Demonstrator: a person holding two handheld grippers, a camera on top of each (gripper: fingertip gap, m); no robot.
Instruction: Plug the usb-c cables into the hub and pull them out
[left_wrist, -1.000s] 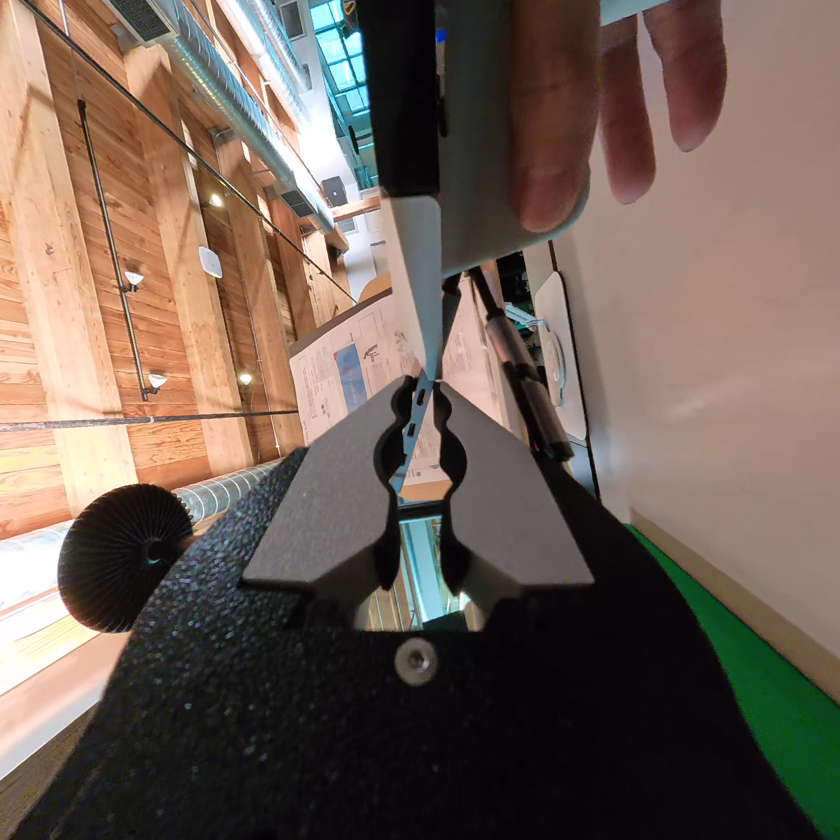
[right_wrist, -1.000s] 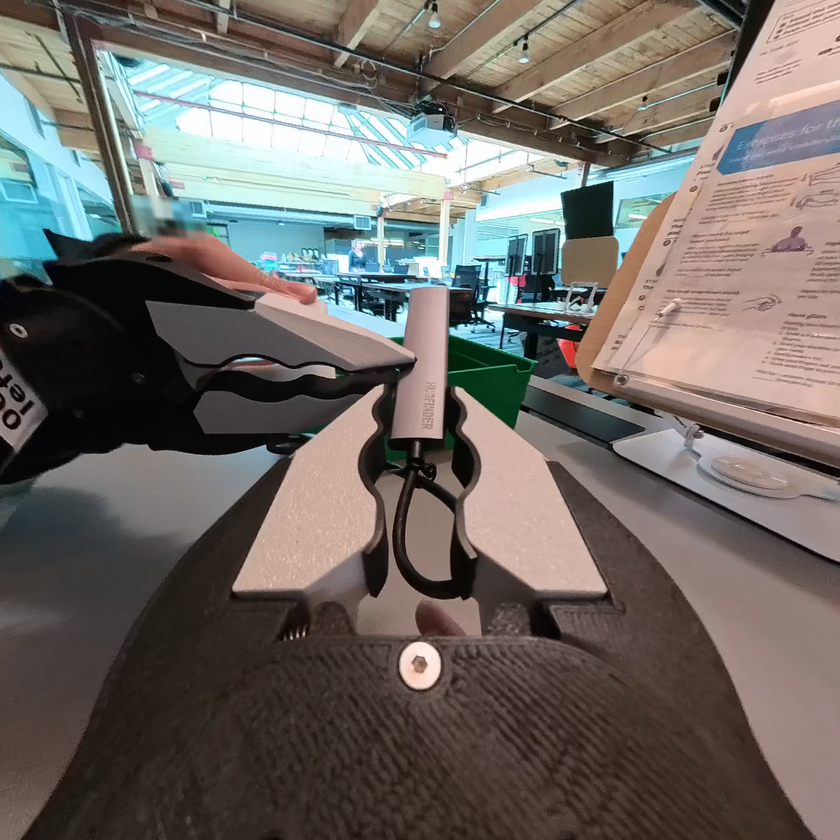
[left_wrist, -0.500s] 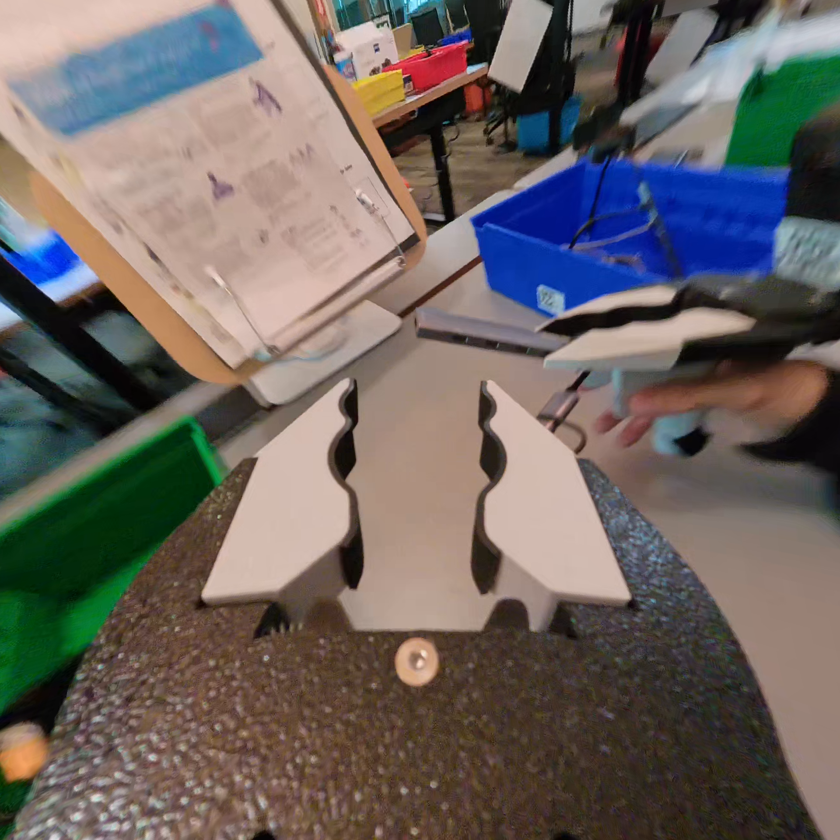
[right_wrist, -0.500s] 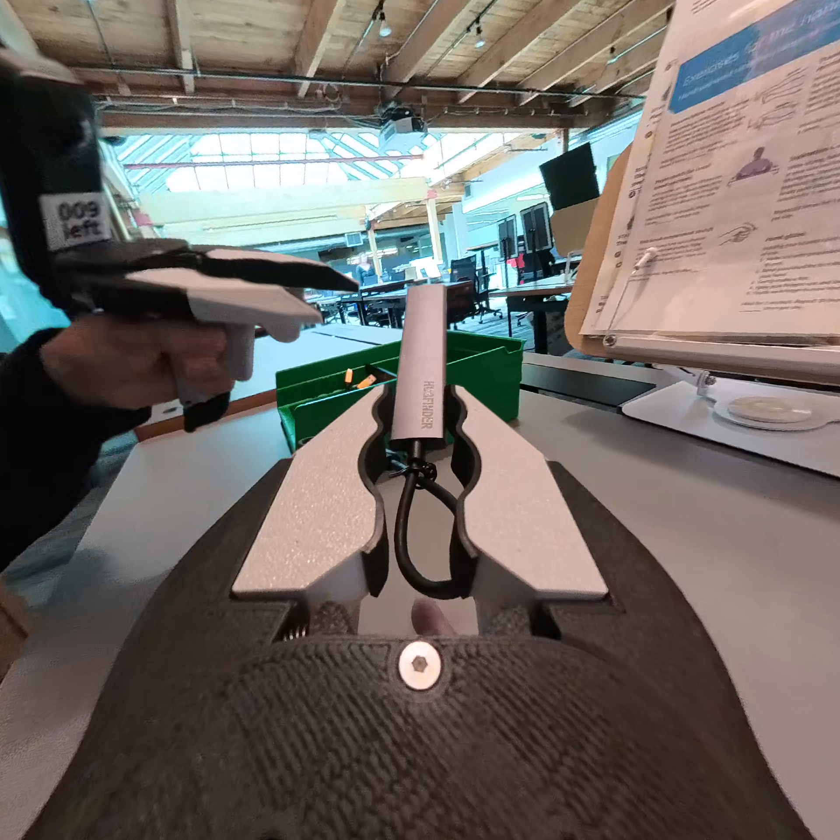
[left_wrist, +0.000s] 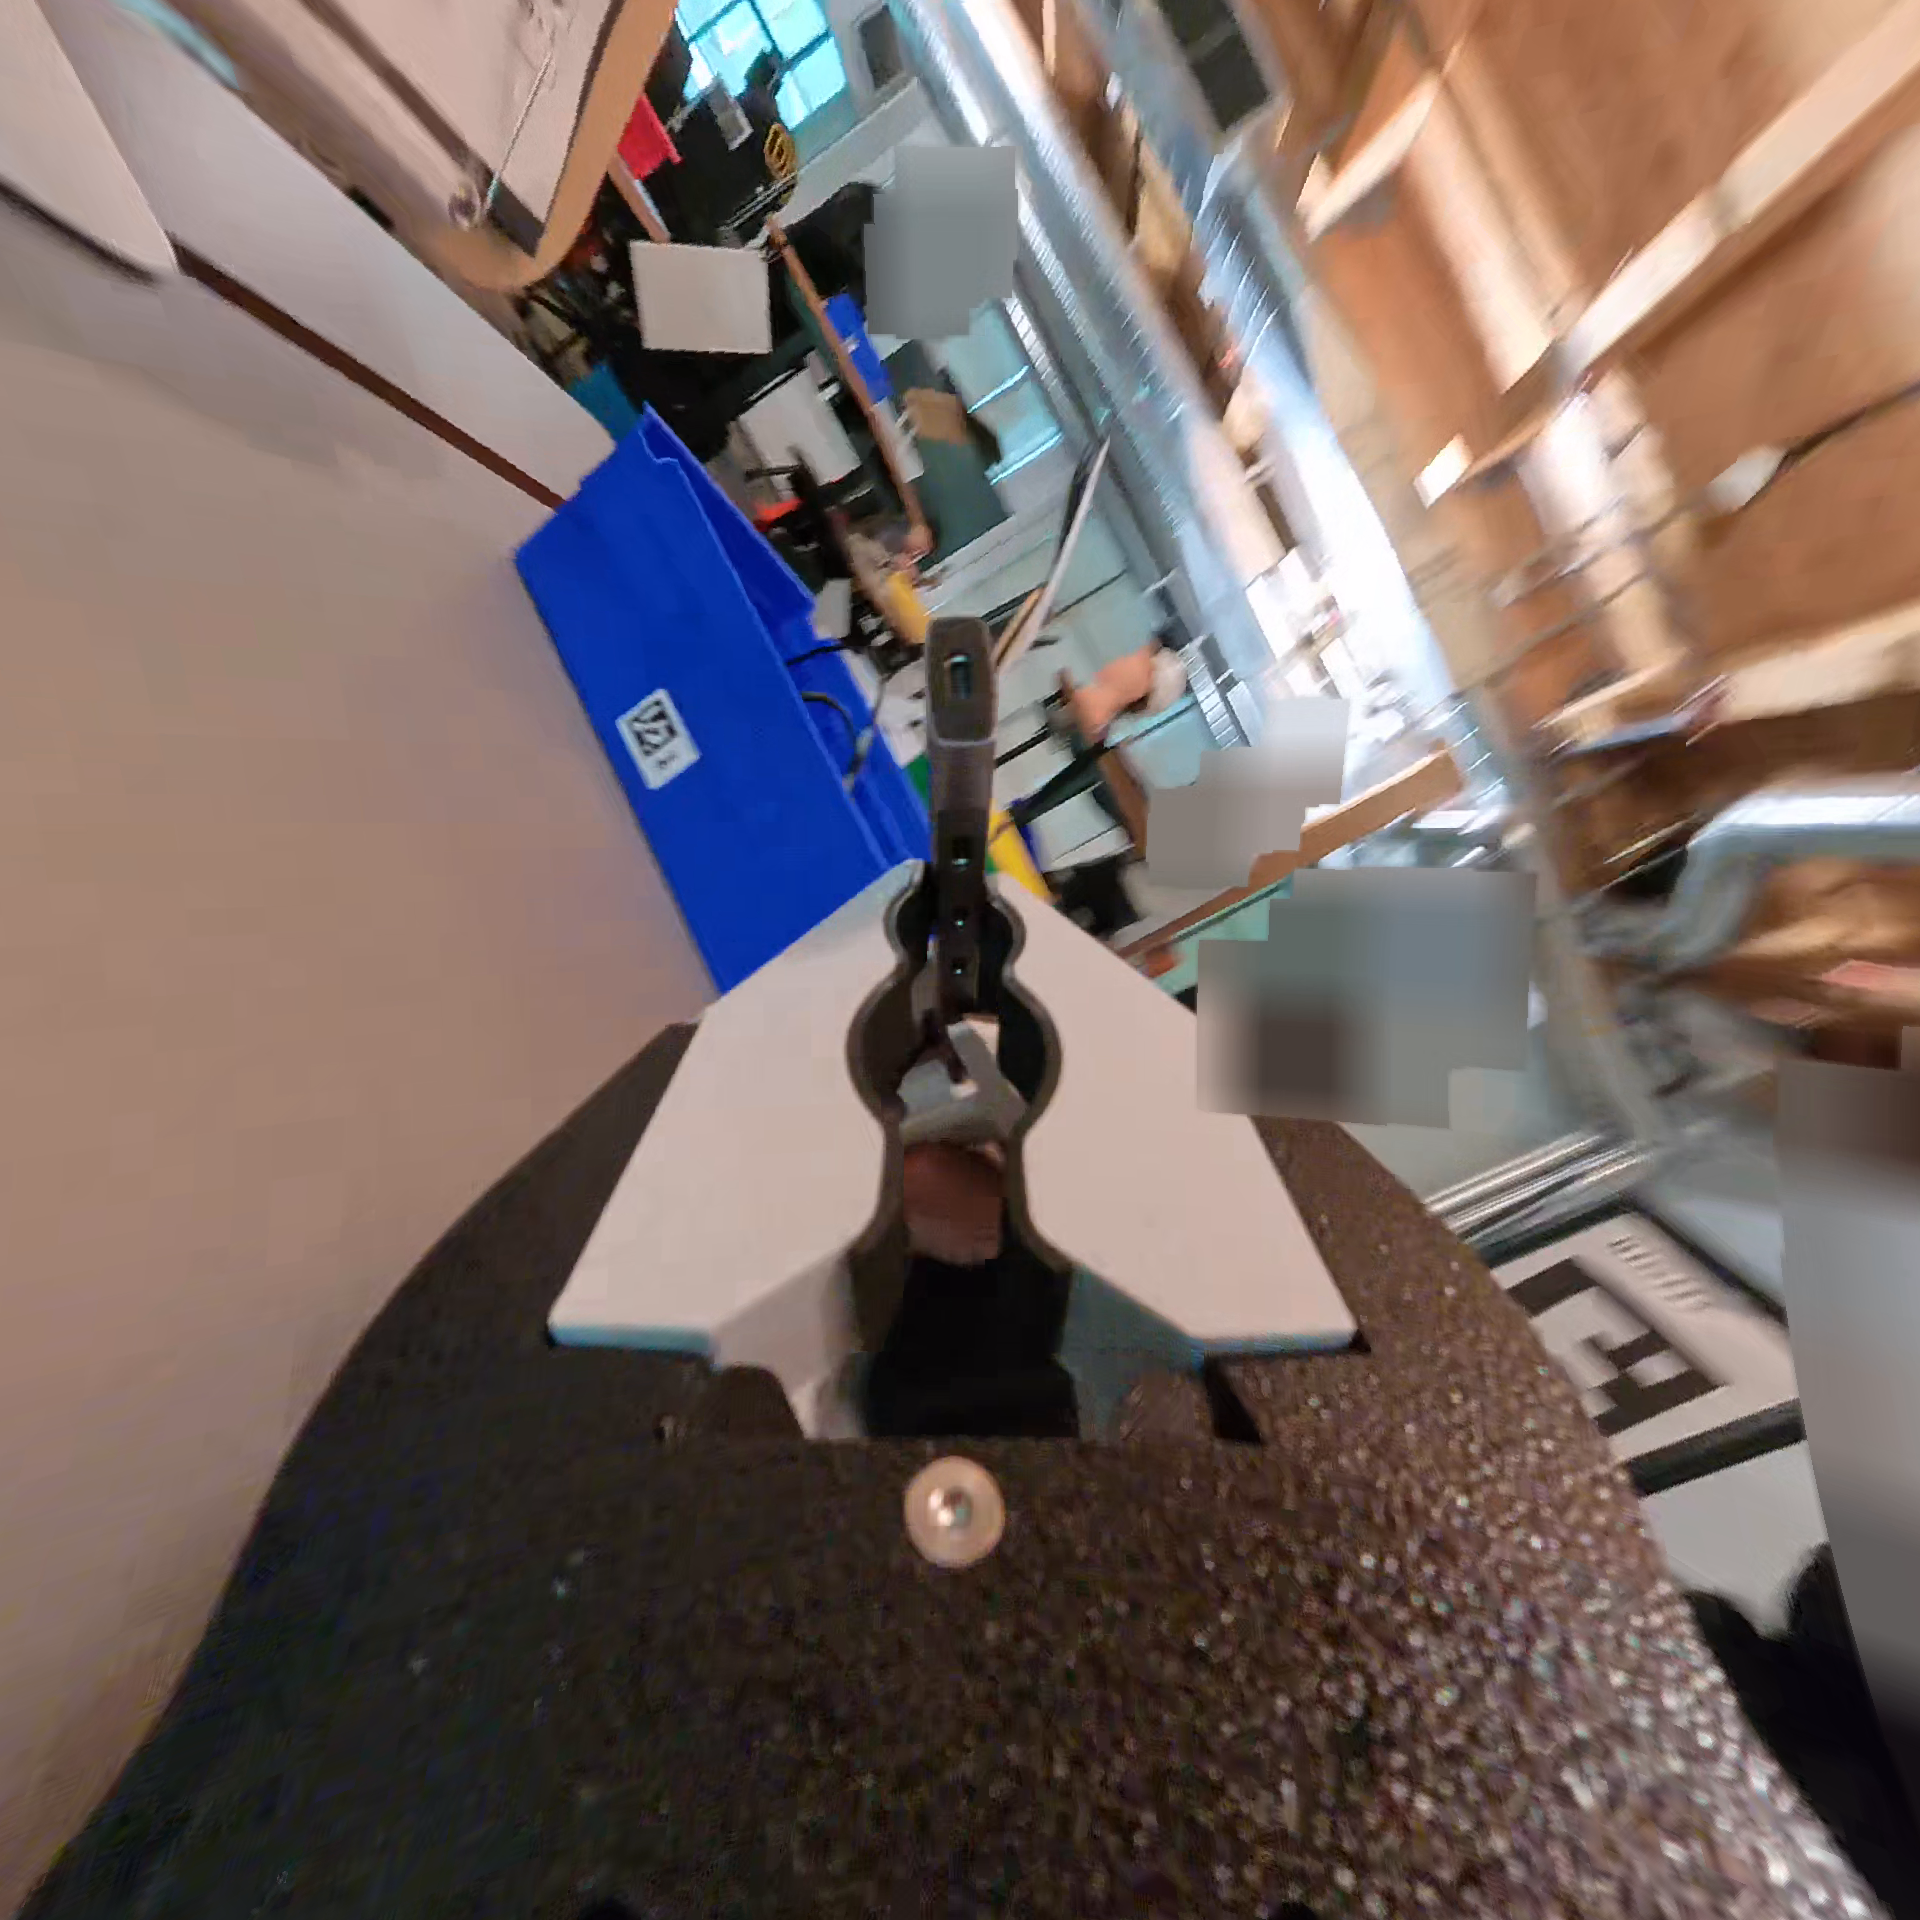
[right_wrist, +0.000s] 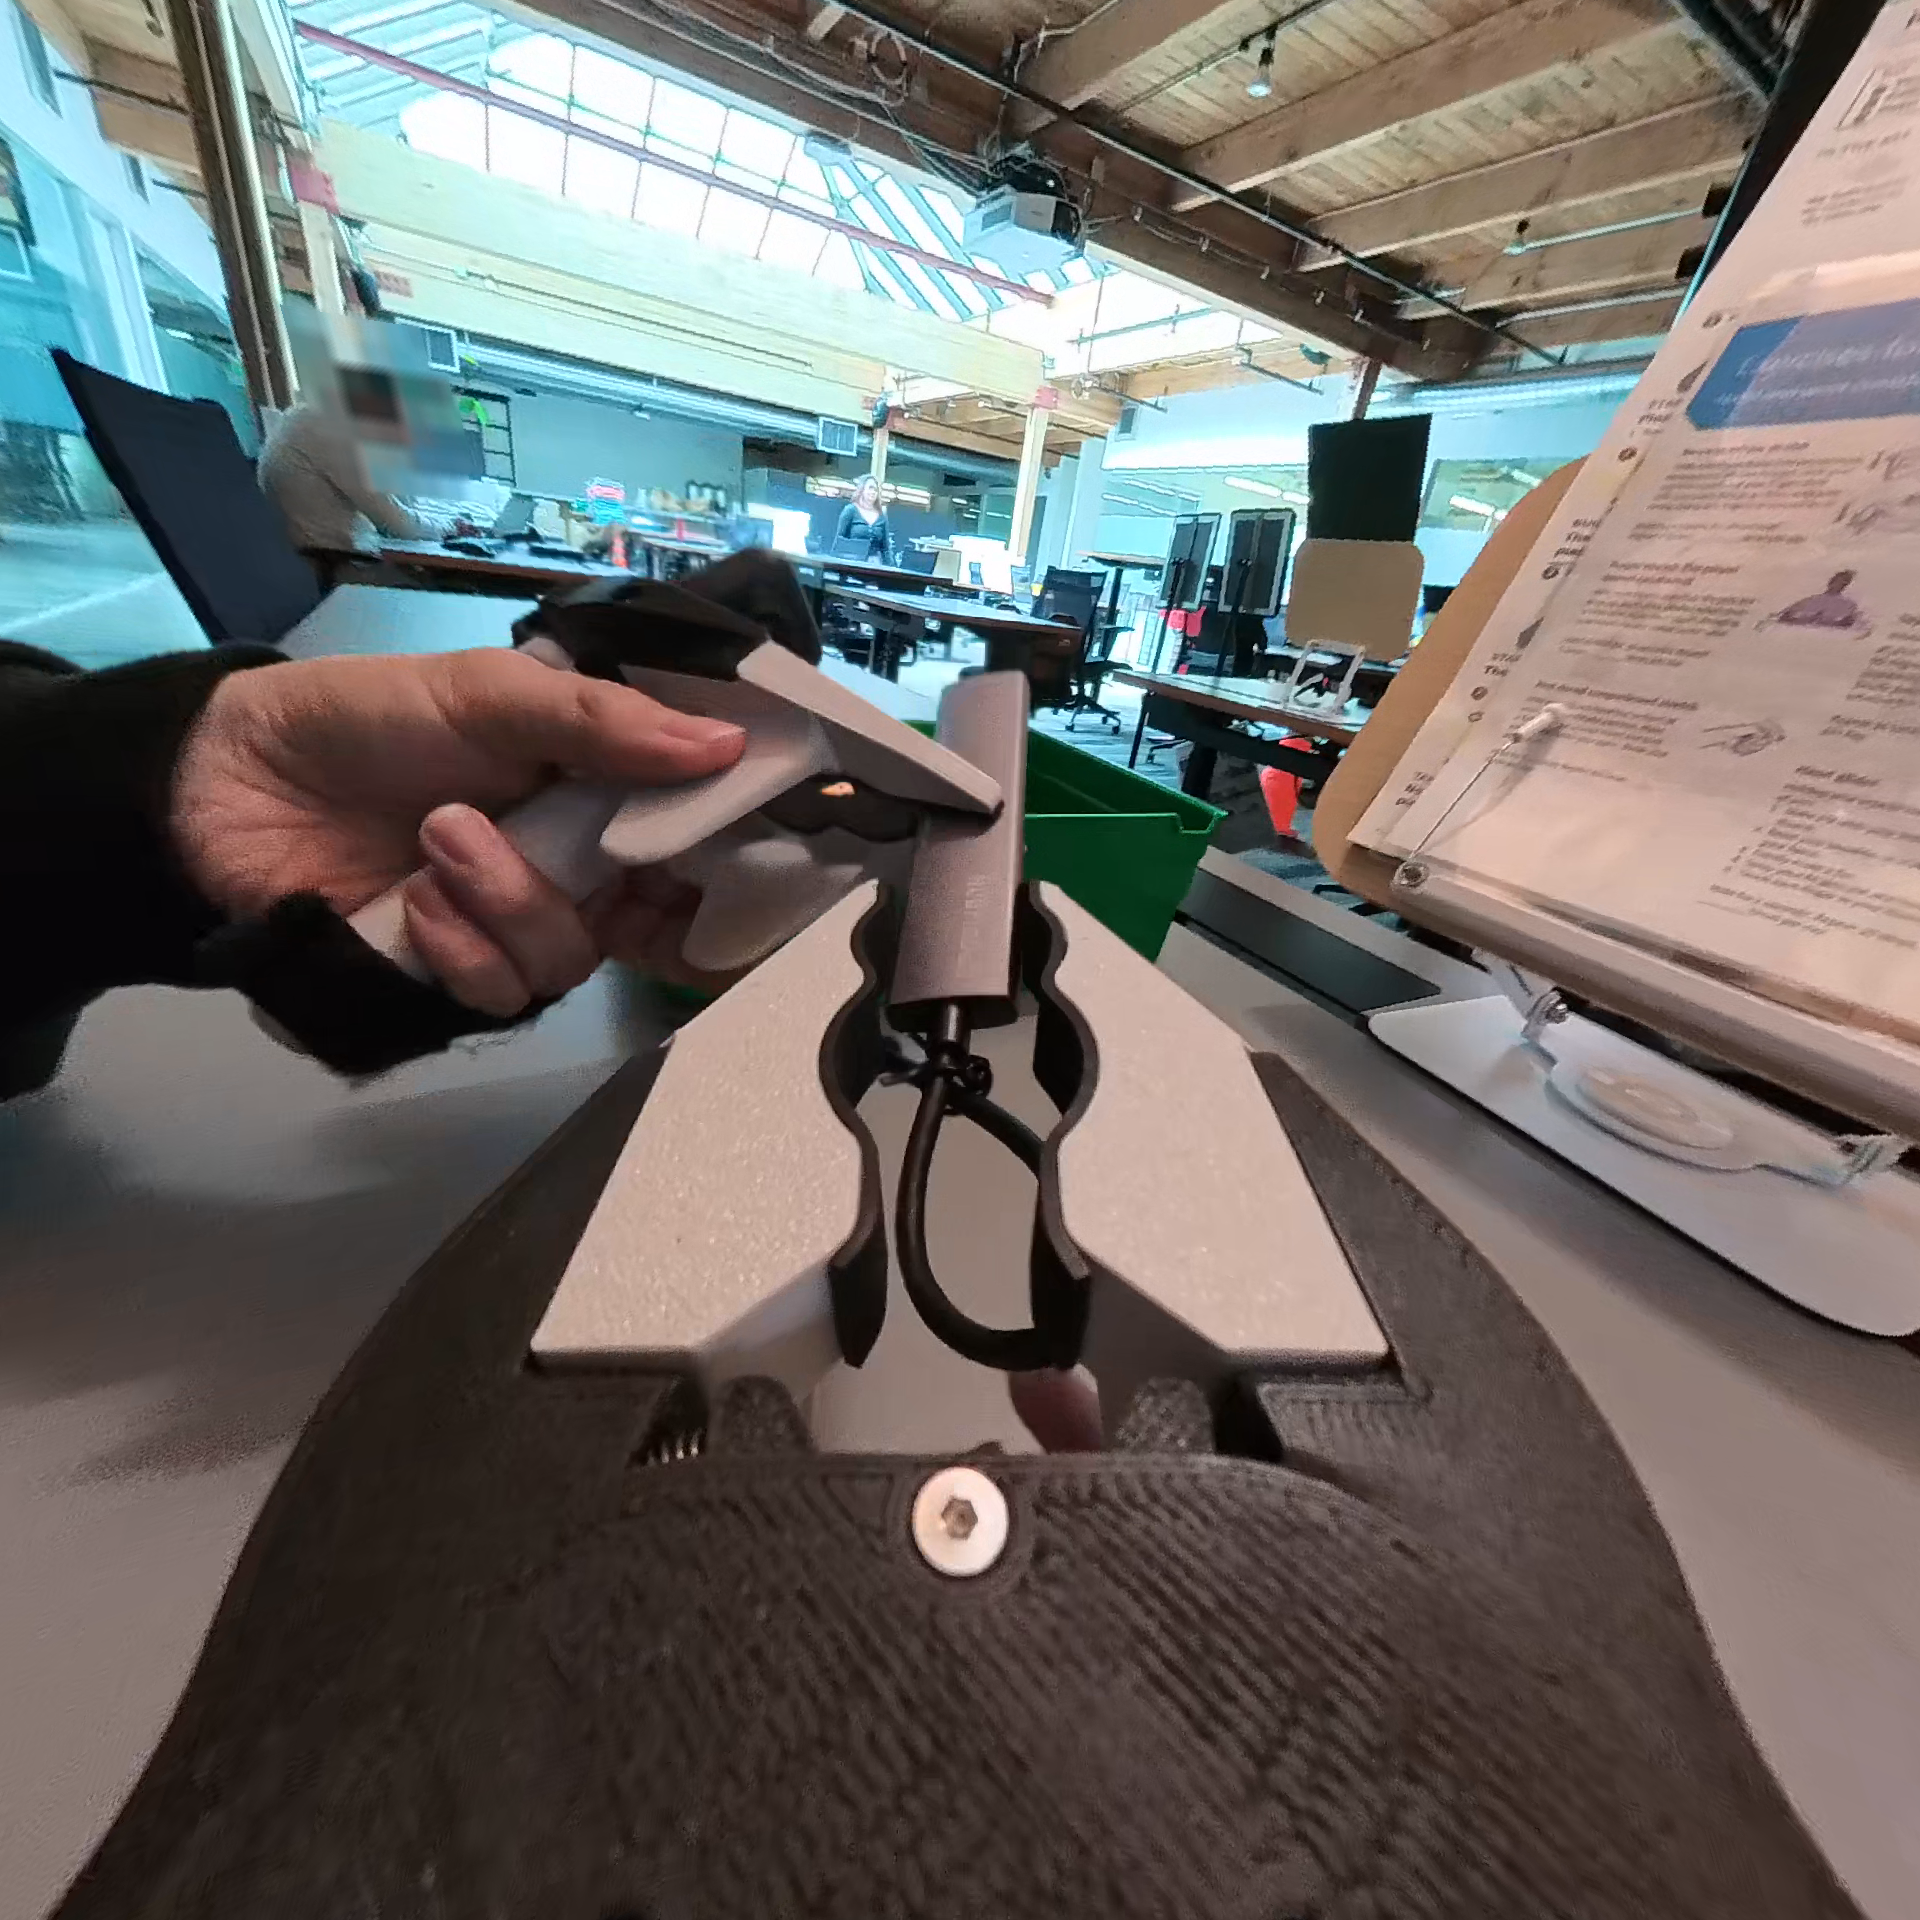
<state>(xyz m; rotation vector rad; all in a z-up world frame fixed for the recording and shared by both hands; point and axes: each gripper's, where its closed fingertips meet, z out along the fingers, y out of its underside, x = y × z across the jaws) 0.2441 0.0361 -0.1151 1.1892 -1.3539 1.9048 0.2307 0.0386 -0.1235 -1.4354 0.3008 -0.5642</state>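
Looks like they're just getting a 2-handed hold on the hub (right_wrist: 961, 831) before any plugging starts, with no usb-c cable near a port yet, so I'd guess fetching one comes next. The right gripper (right_wrist: 956, 914) is clamped on the hub's lower end above the table (right_wrist: 1558, 1382), its short black cord (right_wrist: 956, 1216) looping between the fingers. The left gripper (left_wrist: 956, 914) pinches the hub's edge from the side.

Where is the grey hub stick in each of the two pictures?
Left wrist view: the hub stands in the middle, its lower end between the left gripper fingers.
Right wrist view: the hub is centre, clamped by the right gripper.
Shared landmark: the hub's black cable.
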